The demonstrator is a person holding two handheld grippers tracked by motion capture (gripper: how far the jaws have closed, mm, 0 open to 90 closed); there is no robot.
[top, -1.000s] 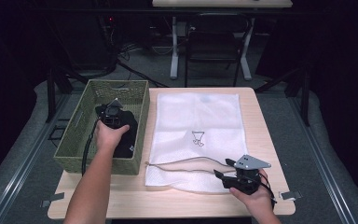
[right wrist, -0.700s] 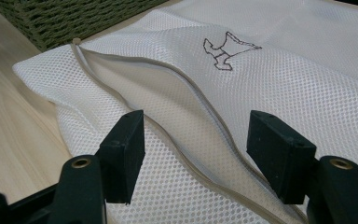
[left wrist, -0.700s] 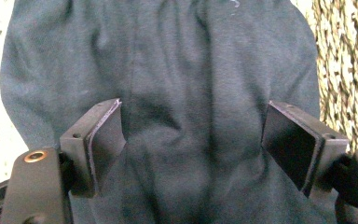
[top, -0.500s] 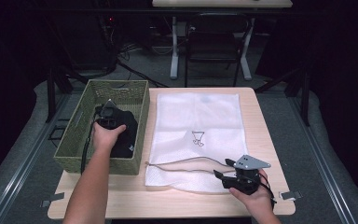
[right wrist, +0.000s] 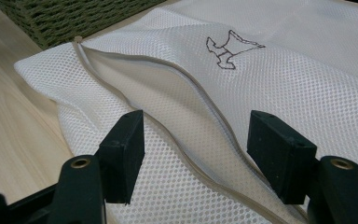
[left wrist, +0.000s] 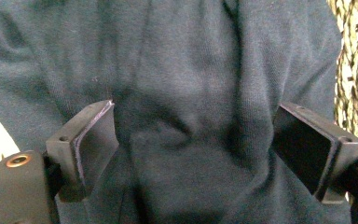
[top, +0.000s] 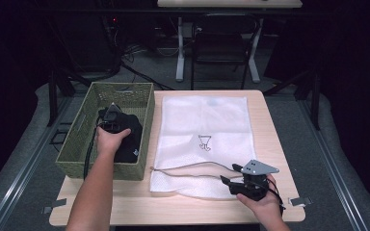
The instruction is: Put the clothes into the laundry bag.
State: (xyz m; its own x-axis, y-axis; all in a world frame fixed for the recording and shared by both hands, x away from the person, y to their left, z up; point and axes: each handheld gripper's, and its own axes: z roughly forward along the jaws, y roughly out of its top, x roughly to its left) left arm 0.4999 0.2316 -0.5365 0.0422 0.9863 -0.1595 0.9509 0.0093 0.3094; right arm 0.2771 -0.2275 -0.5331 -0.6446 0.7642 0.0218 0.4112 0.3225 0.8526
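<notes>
Left gripper (top: 110, 117) over garment (left wrist: 177, 93) in basket (top: 77, 144)
Jaws wide, just been opening, cloth between them ungripped; right gripper (right wrist: 196, 154) jaws wide (zip edge between) at mesh bag (top: 202, 125).

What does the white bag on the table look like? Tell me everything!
The bag is white mesh with tiny holes, flat and rectangular, lying on the wooden table right beside the green woven basket. A small dark drawing sits near its middle. A tan zipper runs along its near end and is open, so the top layer gapes a little. The right gripper rests over that near edge, jaws open either side of the zipper.
</notes>
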